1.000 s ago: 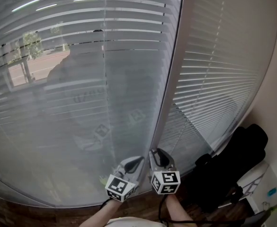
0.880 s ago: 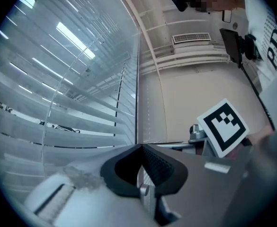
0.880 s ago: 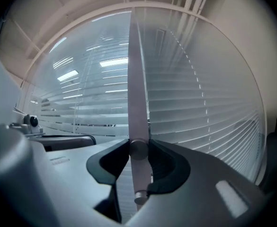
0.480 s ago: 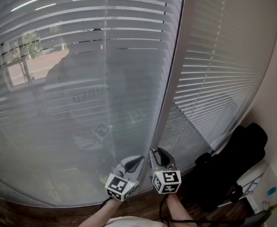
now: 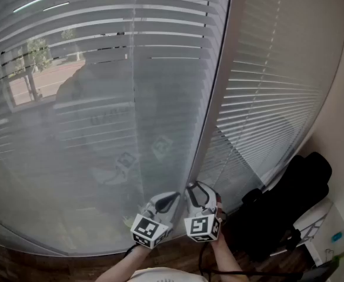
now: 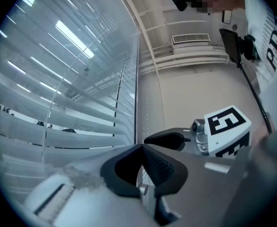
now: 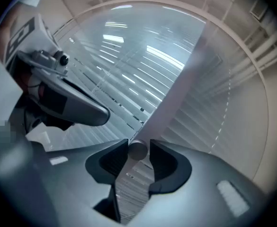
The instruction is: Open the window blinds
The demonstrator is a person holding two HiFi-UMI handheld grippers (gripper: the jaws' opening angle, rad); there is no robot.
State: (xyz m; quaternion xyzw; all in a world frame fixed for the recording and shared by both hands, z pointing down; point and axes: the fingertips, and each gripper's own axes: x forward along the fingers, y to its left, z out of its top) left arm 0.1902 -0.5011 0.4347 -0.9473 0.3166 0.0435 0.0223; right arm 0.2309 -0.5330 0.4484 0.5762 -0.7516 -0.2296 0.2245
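Plainly, the chief risk is sitting in the right claw [image 5: 201,192]. Its jaws have just been opening with the round tilt wand [image 7: 138,151] between the pads. The pads are still appearing to touch the wand on both sides, so I am judging it a light grasp rather than a release. If the wrist is rolling further on so loose a hold, the pads are likely slipping round the smooth rod instead of turning it. The slats would then be staying as they are. A pull off-line is also risking the wand swinging against the post [image 5: 210,116].

The window blinds [image 5: 101,98] are hanging straight ahead and filling the pane left of that post. Their slats are lying nearly flat-shut, with only slits of street showing at the upper left. A second blind [image 5: 271,110] is hanging to the right.

Both claws are sitting low at the foot of the post, side by side and pointing roughly level at the window. The right one's marker cube is looking rolled to one side. The left claw [image 5: 167,202] is staying clenched on nothing, just beside its partner.
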